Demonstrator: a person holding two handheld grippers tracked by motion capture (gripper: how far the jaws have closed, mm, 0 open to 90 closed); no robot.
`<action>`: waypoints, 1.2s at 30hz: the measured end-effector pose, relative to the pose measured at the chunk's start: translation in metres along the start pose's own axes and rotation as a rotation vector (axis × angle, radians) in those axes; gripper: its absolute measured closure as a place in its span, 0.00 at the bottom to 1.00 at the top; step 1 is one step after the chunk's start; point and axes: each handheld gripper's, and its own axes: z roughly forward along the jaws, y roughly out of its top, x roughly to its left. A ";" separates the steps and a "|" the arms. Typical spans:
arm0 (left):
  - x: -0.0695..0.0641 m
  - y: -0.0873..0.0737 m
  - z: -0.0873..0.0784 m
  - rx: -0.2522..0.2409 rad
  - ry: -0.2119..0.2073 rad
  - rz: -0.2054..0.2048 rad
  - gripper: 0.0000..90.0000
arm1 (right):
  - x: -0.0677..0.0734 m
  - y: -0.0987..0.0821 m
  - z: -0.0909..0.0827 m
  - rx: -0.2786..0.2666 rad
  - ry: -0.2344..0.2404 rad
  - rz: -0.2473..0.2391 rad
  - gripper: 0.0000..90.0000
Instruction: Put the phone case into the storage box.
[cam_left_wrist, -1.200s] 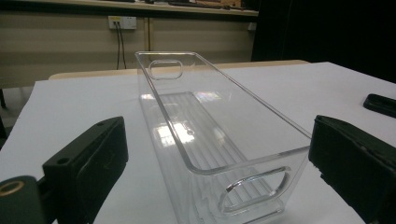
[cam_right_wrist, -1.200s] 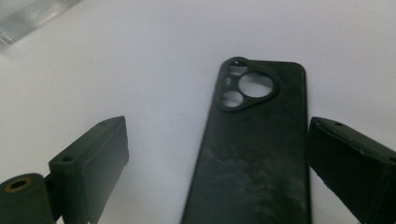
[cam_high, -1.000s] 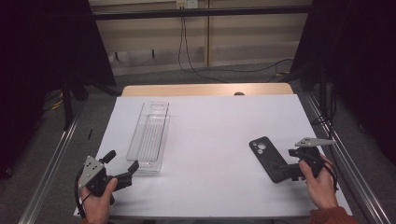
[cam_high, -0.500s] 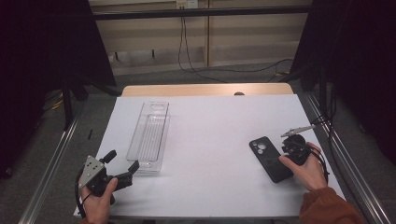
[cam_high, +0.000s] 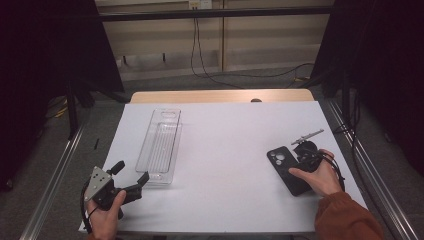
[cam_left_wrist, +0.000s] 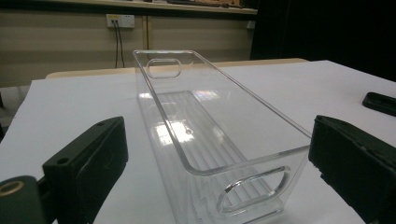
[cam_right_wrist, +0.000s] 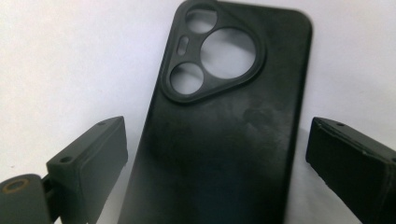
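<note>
1. One white worktop (cam_high: 225, 145) carries two loose things: one clear plastic bin and one black phone case.
2. The clear bin (cam_high: 161, 145) is long and narrow. It lies at about 9 o'clock from the worktop's middle, with its length running from 6 to 12 o'clock. It has two handle cutouts, one in each end wall, and a ribbed floor.
3. The phone case (cam_high: 287, 169) lies flat toward 4 o'clock, back side up. Three round openings sit in its one raised camera frame (cam_right_wrist: 212, 51), and the case's camera end points to 12 o'clock.
4. Two grippers are in play, one per hand.
5. The left gripper (cam_high: 131, 179), at 7 o'clock, has its jaws spread wide. It is just short of the bin's near end, and that end wall (cam_left_wrist: 252, 186) stands between the jaws.
6. The right gripper (cam_right_wrist: 215, 186) hangs over the case with its jaws wide, one on each long side of it. I cannot tell whether they touch it.
7. One right hand (cam_high: 317, 175) in a rust sleeve rests beside the case.
</note>
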 end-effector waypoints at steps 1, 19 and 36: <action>0.000 0.000 0.000 0.000 0.000 0.000 0.05 | 0.001 0.000 0.002 0.009 -0.001 0.003 0.05; 0.000 0.000 0.001 0.003 -0.007 0.006 0.05 | 0.010 0.009 0.013 0.102 -0.060 -0.020 0.00; 0.001 0.000 0.001 -0.001 -0.006 0.004 0.05 | 0.017 0.015 0.013 0.163 -0.117 -0.045 0.12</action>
